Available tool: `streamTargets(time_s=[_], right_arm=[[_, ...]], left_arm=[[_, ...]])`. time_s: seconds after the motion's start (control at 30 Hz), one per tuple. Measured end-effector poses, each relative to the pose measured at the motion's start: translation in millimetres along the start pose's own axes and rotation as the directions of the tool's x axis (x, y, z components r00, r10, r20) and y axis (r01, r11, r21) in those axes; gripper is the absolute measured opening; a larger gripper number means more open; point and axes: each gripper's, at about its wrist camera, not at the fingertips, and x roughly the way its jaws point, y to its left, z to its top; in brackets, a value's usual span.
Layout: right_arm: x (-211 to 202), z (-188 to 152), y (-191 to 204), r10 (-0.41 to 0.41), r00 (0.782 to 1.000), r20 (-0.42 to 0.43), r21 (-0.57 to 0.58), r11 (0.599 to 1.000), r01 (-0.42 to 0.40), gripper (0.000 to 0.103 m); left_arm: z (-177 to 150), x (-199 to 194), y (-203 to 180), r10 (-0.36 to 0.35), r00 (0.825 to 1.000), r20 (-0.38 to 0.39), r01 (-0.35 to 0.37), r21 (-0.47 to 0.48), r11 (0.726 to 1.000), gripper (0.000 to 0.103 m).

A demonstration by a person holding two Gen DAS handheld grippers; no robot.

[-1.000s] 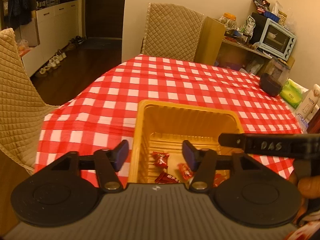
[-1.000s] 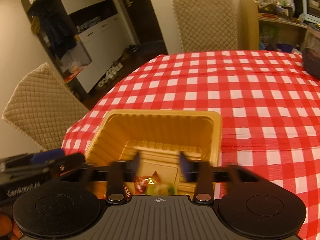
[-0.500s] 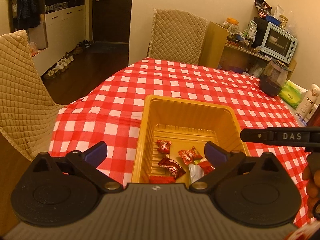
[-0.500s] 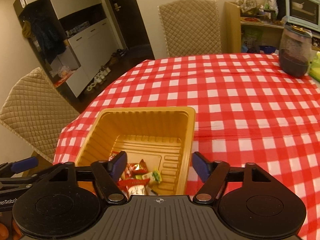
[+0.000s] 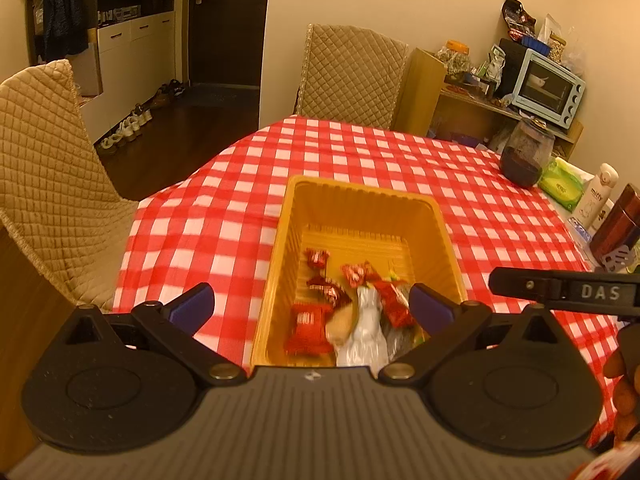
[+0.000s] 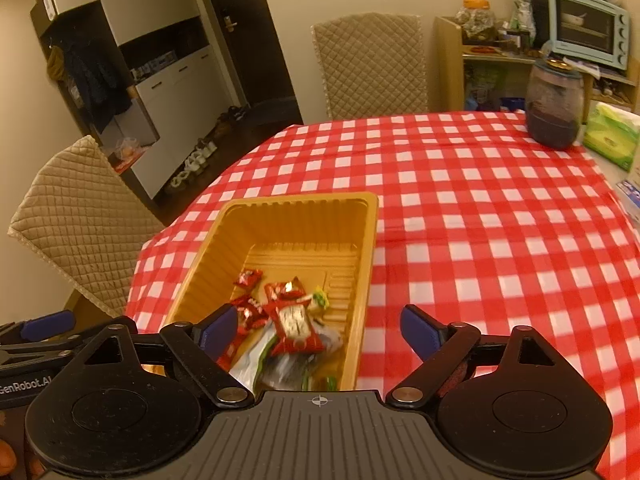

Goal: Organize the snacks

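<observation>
The yellow tray (image 5: 366,204) sits on your table's red-and-white checked cloth (image 5: 240,216), close to the near edge. One tray only. Inside it, bunched toward the near end, lie the snacks (image 5: 348,308): about five red wrappers can be counted, plus one silver-white packet (image 5: 366,340) and a scrap of green; the pile is blurred, so the tally is rough.

Your left gripper (image 5: 310,306) is above the tray's near left corner, jaws spread as wide as they go, nothing between them. Your right gripper (image 6: 318,328) is above the tray's near right wall, jaws opening, nothing pinched; the tray rim and the snacks only show through the gap below.

Beyond the tray, far right on the cloth, stands one dark jar (image 6: 554,106), with one green tissue pack (image 6: 610,136) just beside it. Two quilted chairs flank the table: one behind (image 6: 368,64), one left (image 6: 84,216) of the tray.
</observation>
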Motion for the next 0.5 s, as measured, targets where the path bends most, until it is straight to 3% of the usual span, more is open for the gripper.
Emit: streamTargets(time_s=[0.3, 0.5], right_arm=[[-50, -31, 6, -0.026, 0.999, 0.033, 0.0, 1.0, 0.026, 0.092], [-78, -50, 9, -0.047, 0.997, 0.054, -0.014, 0.999, 0.048, 0.092]], left_arm=[[-12, -46, -3, 0.011, 0.999, 0.033, -0.01, -0.047, 0.999, 0.103], [-23, -72, -13, 0.015, 0.999, 0.041, -0.014, -0.026, 1.0, 0.103]])
